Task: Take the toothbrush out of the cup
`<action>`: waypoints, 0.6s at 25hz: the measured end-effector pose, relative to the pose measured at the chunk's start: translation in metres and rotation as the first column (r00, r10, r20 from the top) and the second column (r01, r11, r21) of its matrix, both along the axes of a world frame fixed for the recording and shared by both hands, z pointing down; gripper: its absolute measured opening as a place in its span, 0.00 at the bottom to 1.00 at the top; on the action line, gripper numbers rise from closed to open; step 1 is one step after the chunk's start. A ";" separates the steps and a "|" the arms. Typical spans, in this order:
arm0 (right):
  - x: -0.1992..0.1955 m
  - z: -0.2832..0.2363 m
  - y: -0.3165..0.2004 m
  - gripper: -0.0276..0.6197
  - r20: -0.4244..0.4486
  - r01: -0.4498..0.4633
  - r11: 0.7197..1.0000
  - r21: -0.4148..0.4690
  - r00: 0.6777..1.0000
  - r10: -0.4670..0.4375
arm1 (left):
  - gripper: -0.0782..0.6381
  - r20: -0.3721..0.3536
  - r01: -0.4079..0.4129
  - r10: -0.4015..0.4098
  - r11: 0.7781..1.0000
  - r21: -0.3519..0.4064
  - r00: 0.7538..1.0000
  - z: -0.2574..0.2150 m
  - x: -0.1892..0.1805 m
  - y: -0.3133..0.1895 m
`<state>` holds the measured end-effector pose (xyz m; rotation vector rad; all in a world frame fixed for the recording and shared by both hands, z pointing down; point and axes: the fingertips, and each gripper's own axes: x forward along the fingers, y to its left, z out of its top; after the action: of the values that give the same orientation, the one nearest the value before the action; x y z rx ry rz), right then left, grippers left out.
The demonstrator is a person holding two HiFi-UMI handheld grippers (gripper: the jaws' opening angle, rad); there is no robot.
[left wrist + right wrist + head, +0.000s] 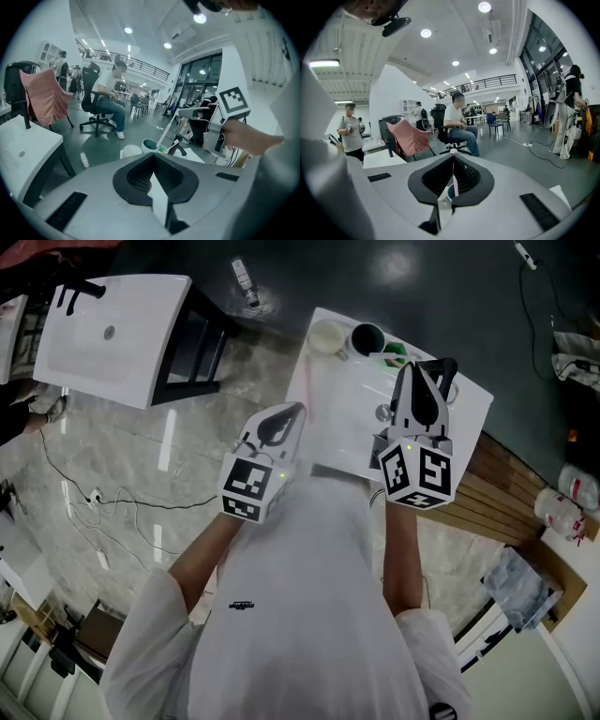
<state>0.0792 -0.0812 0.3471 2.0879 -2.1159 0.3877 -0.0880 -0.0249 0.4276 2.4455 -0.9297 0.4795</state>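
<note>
A dark green cup (367, 337) stands at the far edge of a white washbasin (342, 404). In the left gripper view the same cup (150, 145) holds a thin pale toothbrush (168, 126) that slants up to the tip of my right gripper (183, 112). In the right gripper view the pink handle (454, 183) is pinched between the shut jaws of my right gripper (453, 159), above the cup (449, 192). My right gripper (433, 371) is raised over the basin. My left gripper (292, 413) hangs at the basin's left edge, its jaws (152, 157) together with nothing in them.
A white cup (325, 337) stands beside the green one. A second white basin (112, 329) on a dark stand is at the far left. A wooden bench (511, 488) runs along the right. Cables lie on the marble floor (122, 502). People sit and stand further off.
</note>
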 end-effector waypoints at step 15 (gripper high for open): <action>0.082 0.007 0.109 0.05 -0.069 -0.188 0.979 -0.083 0.981 0.183 | 0.11 -0.032 -0.174 0.173 0.985 -0.001 0.984 -0.012 0.060 0.034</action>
<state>0.1611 0.0281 0.3537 2.2228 -1.8410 0.4268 -0.0281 0.0090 0.4153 2.5356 -0.7051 0.4993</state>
